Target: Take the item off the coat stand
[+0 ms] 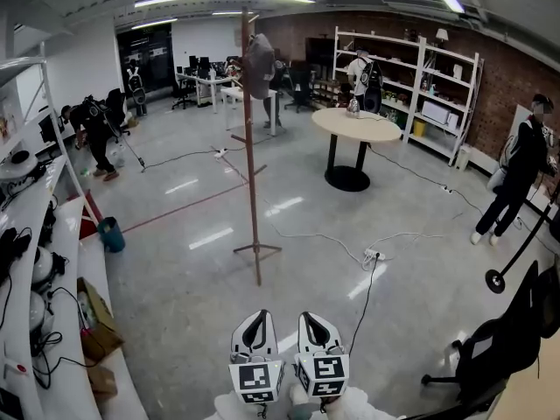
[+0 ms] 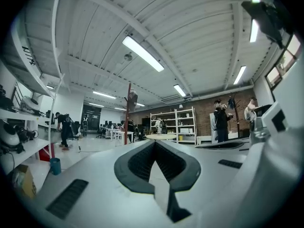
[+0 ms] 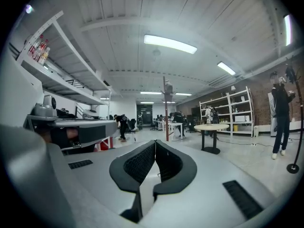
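Observation:
A tall reddish wooden coat stand (image 1: 251, 173) rises from the floor ahead of me. A grey item (image 1: 259, 66) hangs near its top. In the left gripper view the coat stand (image 2: 127, 113) is small and far off, with the grey item (image 2: 132, 99) on it. It shows far away in the right gripper view too, as a thin pole (image 3: 166, 109). Both grippers sit low and close to me, well short of the stand. My left gripper (image 1: 255, 330) is shut and empty. My right gripper (image 1: 315, 327) is shut and empty beside it.
A round table (image 1: 356, 124) stands right of the stand. Cables and a power strip (image 1: 374, 255) lie on the floor. Shelving (image 1: 26, 261) with gear runs along the left. An office chair (image 1: 503, 339) sits at the right. Several people stand around the room's edges.

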`<state>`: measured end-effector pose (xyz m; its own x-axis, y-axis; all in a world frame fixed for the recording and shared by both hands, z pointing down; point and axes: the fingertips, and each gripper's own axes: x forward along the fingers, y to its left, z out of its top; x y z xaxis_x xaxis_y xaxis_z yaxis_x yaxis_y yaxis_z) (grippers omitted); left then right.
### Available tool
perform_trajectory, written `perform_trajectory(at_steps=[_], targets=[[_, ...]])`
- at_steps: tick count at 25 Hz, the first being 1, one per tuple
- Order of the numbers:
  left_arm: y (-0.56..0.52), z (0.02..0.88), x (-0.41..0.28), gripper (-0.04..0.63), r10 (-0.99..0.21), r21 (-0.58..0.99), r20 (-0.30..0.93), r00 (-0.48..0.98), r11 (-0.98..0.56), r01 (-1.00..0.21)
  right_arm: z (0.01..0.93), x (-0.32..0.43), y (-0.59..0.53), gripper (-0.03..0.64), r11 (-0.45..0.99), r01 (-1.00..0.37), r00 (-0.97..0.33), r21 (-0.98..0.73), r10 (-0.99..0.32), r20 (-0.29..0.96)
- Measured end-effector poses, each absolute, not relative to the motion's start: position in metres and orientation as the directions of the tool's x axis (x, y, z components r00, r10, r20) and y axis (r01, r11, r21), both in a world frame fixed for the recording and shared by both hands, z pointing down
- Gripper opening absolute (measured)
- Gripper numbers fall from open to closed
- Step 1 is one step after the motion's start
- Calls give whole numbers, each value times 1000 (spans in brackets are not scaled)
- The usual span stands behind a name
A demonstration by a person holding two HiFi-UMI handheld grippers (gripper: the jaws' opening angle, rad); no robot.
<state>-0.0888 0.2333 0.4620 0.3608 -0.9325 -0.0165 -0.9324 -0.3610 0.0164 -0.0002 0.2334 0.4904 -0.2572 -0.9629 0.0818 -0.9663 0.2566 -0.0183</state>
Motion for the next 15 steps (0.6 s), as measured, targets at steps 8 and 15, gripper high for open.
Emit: perform_trajectory(at_steps=[8, 15], targets=[[210, 467, -91, -2, -938, 19, -12, 347, -348, -937, 492, -4, 209, 9, 275, -961, -275, -17, -958, 80], [180, 461, -77, -2, -939, 12, -12, 343, -343, -939, 477, 2, 177, 9, 299, -953, -301, -38, -952, 58]])
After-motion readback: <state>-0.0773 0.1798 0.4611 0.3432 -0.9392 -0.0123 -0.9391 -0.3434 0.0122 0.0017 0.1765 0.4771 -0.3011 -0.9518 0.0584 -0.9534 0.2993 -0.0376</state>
